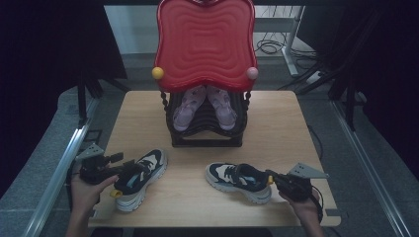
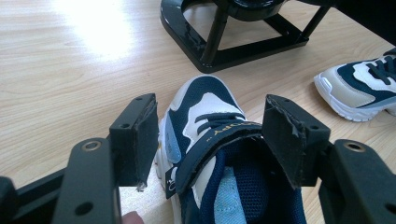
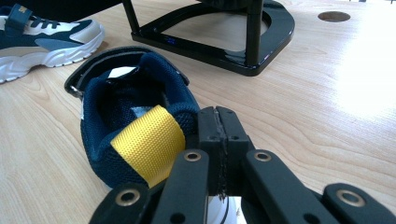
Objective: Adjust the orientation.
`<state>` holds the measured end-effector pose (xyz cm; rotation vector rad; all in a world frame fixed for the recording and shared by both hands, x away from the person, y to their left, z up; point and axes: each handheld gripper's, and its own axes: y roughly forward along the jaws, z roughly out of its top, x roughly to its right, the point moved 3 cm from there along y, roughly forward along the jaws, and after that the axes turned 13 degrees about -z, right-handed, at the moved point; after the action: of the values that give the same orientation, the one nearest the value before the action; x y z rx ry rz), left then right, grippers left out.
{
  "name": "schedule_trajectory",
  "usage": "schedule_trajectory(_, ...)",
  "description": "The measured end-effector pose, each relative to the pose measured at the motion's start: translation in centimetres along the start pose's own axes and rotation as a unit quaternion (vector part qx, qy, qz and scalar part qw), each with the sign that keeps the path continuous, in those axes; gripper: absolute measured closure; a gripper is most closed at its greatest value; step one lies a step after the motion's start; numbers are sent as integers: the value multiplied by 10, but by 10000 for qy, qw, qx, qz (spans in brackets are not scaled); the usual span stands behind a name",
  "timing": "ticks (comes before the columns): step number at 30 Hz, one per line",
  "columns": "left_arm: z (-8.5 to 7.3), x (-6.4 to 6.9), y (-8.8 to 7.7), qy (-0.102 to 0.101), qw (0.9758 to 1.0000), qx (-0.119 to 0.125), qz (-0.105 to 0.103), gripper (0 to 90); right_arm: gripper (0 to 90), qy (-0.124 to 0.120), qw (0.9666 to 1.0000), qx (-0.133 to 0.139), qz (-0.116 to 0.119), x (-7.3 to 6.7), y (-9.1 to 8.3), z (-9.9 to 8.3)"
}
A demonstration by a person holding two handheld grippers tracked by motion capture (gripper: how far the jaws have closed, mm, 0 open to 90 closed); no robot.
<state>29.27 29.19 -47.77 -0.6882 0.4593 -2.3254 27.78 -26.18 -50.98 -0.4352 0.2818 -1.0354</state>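
Note:
Two navy-and-white sneakers lie on the wooden table. The left sneaker points toward the black stand. My left gripper is open, one jaw on each side of its tongue and strap. The right sneaker lies with its heel toward my right gripper. That gripper is shut, pads pressed together with nothing seen between them, right beside the yellow heel loop.
A black stand at the table's middle back carries a red wavy panel and a pair of pink shoes. A round hole shows in the tabletop. Metal rails run along both table sides.

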Motion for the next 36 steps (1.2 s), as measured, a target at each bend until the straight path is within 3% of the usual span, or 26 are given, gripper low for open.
schedule_trajectory(21, 0, -1, -2, -9, 10000, 14, 5, 365, 893, 3, 10000, -26, 54, -12, -18, -9)
schedule_trajectory(36, -1, -1, 0, -26, 10000, -26, -2, 365, 892, -128, 9998, -87, 87, -25, -27, -12)
